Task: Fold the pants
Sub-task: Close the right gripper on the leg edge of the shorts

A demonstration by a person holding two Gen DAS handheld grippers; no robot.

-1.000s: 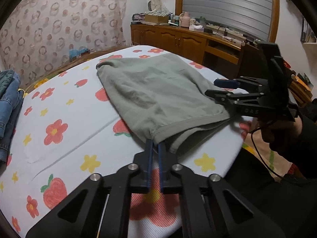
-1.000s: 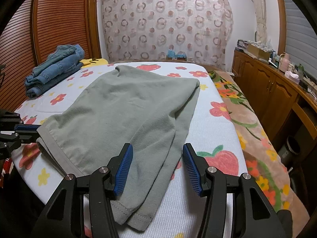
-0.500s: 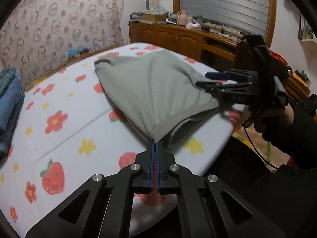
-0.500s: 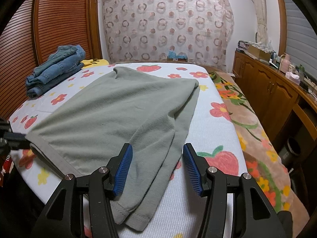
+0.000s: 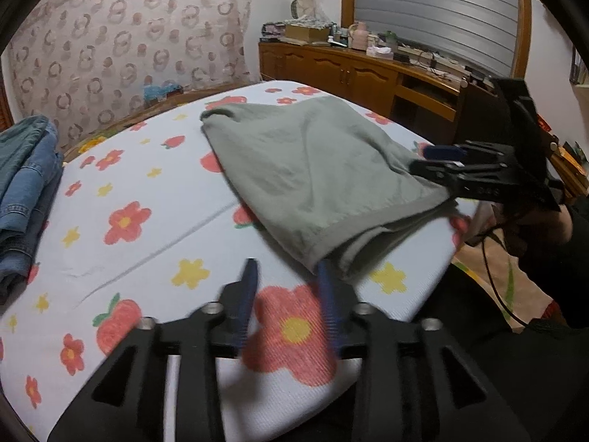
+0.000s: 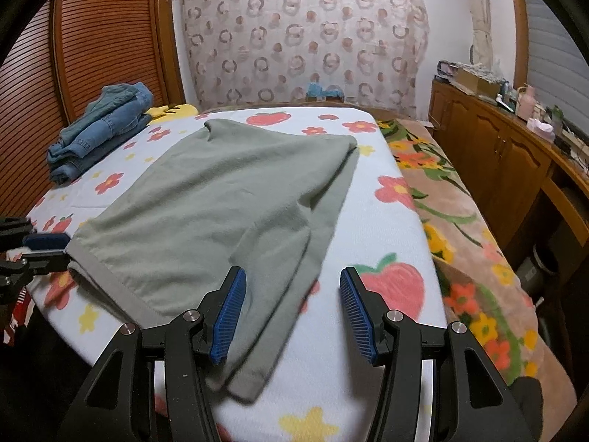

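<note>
— Where are the pants (image 6: 221, 199)?

— Flat on the bed (image 6: 371, 379), on the flowered sheet, folded over themselves, hem end near the foot edge.

— And the left gripper (image 5: 285, 302)?

— Released, fingers spread, blurred, just at the hem corner; its right pad (image 5: 327, 294) is close to the cloth, touching or not I cannot tell.

— The right gripper (image 6: 291, 316)?

— Spread wide too, gripping nothing, one leg's edge lying between its fingers. Jeans (image 6: 99, 129) are stacked by the wardrobe side.

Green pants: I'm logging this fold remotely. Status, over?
Left gripper open, right gripper open, neither gripping. Green pants flat on floral bedspread. Folded jeans far-left, clear of pants.
</note>
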